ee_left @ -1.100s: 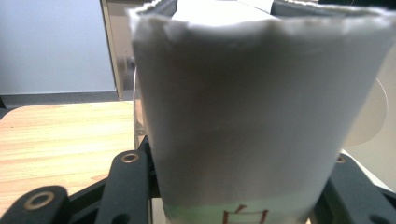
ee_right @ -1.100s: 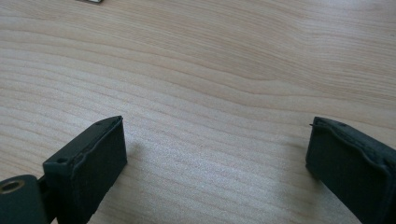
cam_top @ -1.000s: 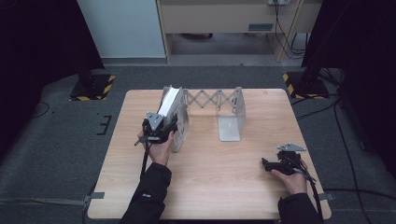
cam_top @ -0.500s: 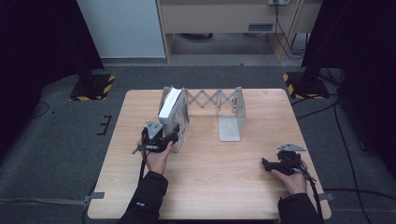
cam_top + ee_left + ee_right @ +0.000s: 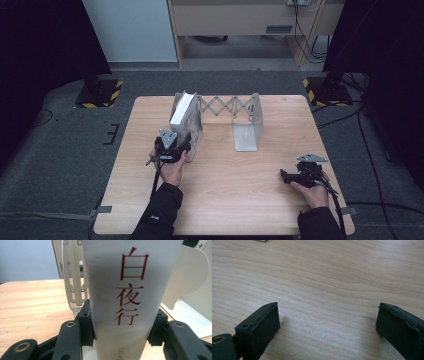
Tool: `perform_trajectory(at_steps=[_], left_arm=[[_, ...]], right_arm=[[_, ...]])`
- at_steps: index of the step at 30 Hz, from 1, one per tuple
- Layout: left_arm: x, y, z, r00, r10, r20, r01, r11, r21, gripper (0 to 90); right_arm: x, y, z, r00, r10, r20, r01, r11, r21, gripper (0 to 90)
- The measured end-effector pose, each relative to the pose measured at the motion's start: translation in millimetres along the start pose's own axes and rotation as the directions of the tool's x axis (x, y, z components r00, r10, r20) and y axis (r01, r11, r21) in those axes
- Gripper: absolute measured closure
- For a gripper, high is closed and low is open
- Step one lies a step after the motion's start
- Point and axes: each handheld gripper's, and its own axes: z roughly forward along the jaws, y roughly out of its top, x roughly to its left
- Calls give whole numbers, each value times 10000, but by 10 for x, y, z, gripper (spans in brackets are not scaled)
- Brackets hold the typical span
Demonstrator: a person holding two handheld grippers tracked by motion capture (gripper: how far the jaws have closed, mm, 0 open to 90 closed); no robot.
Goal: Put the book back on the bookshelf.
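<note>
While upright in the rack (image 5: 247,117), white book (image 5: 125,302) clamped by left fingers (image 5: 86,320) | right fingers (image 5: 265,322) wide, empty

We wear black sleeves (image 5: 162,207), our left gripper (image 5: 172,149) black with a grey three-cornered plate, brass-ringed screw holes on its arms, our right gripper (image 5: 300,176) black too, square matte pads (image 5: 265,321), trailing cable.

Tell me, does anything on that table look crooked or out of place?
Nothing stands out. The white book stands upright against the left plate of the metal bookend rack, with the left gripper clamped on its spine. The right gripper rests open on the table.
</note>
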Motion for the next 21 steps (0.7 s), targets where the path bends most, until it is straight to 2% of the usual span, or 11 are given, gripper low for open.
perform_trajectory(at_steps=[6,13,17,21], left_arm=[[-8,19,70,9998,-130,-144,129,9999,-49,508],[-5,44,164,9997,-219,-94,218,9997,-109,505],[9,46,160,9995,-286,142,287,9996,-69,492],[16,38,111,9962,-352,792,356,9994,-26,456]], right_arm=[[0,0,0,10000,0,0,0,10000,2,54],[2,2,3,10000,10,4,-10,10000,15,53],[1,2,2,10000,-17,-5,17,10000,10,52],[1,2,2,10000,-19,-1,19,10000,8,53]])
